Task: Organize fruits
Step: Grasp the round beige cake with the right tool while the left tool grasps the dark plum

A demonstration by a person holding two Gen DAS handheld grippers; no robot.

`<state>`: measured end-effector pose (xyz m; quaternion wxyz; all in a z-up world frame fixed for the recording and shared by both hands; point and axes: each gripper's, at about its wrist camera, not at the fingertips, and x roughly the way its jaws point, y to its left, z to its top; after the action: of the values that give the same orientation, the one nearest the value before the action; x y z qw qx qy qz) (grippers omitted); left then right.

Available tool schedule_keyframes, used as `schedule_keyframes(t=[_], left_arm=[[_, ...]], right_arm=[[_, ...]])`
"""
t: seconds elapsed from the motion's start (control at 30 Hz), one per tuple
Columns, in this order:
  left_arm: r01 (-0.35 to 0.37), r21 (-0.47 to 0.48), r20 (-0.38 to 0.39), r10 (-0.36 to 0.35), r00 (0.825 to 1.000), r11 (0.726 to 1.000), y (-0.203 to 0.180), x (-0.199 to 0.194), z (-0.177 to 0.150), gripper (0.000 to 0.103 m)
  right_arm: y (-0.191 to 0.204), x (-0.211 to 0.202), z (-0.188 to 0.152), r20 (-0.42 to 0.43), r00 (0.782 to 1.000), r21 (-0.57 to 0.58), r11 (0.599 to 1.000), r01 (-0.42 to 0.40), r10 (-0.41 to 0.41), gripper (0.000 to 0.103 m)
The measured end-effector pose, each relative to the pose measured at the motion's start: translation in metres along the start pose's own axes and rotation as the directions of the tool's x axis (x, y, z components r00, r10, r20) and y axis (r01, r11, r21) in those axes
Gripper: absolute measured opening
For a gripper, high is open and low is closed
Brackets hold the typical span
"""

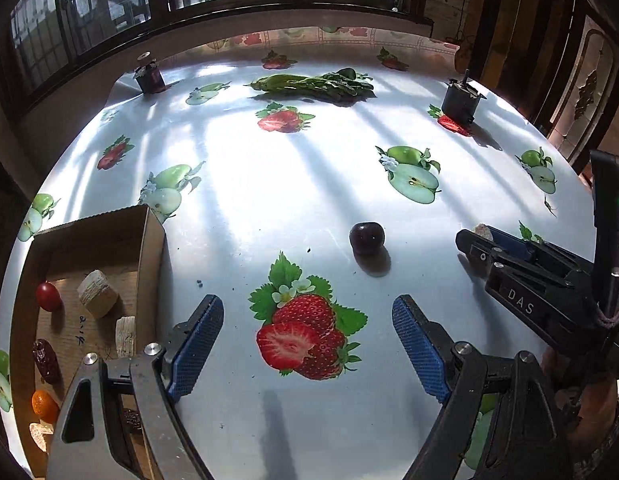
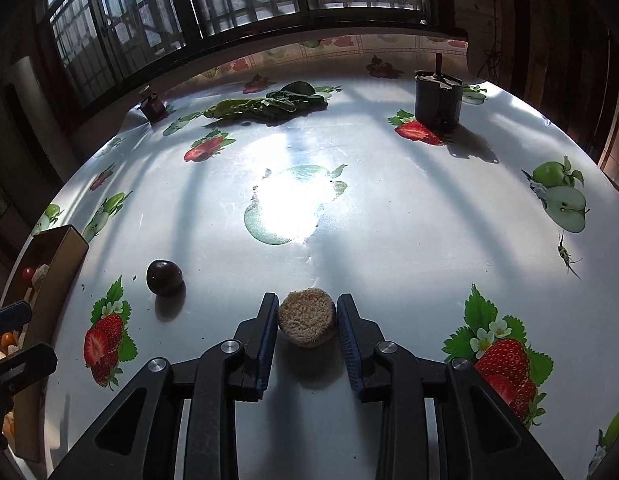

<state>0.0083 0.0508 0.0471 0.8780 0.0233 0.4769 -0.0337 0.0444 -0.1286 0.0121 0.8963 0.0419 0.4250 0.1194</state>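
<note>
A dark plum (image 1: 367,239) lies on the fruit-print tablecloth; it also shows in the right wrist view (image 2: 164,277). My left gripper (image 1: 308,322) is open and empty, above a printed strawberry, short of the plum. My right gripper (image 2: 307,312) is shut on a pale round cut piece (image 2: 307,316), held just above the cloth; it also shows at the right of the left wrist view (image 1: 467,240). A cardboard box (image 1: 149,240) at the left holds a red fruit (image 1: 48,297), pale cut pieces (image 1: 97,293), a date (image 1: 45,360) and an orange fruit (image 1: 43,404).
Leafy greens (image 1: 317,83) lie at the far side. A small dark jar (image 1: 150,74) stands at far left and a dark can (image 1: 461,102) at far right. An insect (image 2: 565,255) sits on the cloth at the right. Windows run behind the table.
</note>
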Motion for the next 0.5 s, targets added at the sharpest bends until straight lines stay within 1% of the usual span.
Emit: schedule_keyframes(t=[0.1, 0.2, 0.23, 0.3, 0.37, 0.47, 0.5], left_arm=[[0.022, 0.034, -0.017, -0.022, 1.0, 0.999, -0.011, 0.025, 0.012, 0.086], [0.0, 0.046, -0.009, 0.001, 1.0, 0.999, -0.015, 0.043, 0.022, 0.084], [0.013, 0.043, -0.005, -0.013, 1.0, 0.999, -0.015, 0.046, 0.025, 0.082], [0.04, 0.045, -0.004, -0.04, 0.999, 0.998, -0.018, 0.052, 0.029, 0.066], [0.049, 0.05, -0.009, -0.049, 0.999, 0.998, -0.021, 0.057, 0.031, 0.059], [0.06, 0.057, -0.005, -0.06, 0.998, 0.997, -0.027, 0.063, 0.032, 0.057], [0.049, 0.066, 0.003, -0.049, 0.999, 0.997, -0.03, 0.064, 0.032, 0.055]], right_arm=[[0.003, 0.0, 0.0, -0.002, 1.0, -0.004, 1.0, 0.012, -0.012, 0.034], [0.004, 0.0, -0.001, -0.005, 1.0, -0.004, 1.0, 0.019, -0.019, 0.035], [0.004, 0.0, -0.001, -0.006, 1.0, -0.004, 1.0, 0.021, -0.021, 0.035], [0.004, 0.0, -0.001, -0.009, 1.0, -0.001, 1.0, 0.023, -0.023, 0.035], [0.004, 0.0, -0.001, -0.013, 1.0, -0.002, 1.0, 0.026, -0.026, 0.035], [0.007, 0.0, -0.001, -0.013, 0.999, -0.012, 0.999, 0.038, -0.039, 0.035], [0.008, 0.0, -0.002, -0.014, 0.999, -0.017, 0.999, 0.04, -0.041, 0.035]])
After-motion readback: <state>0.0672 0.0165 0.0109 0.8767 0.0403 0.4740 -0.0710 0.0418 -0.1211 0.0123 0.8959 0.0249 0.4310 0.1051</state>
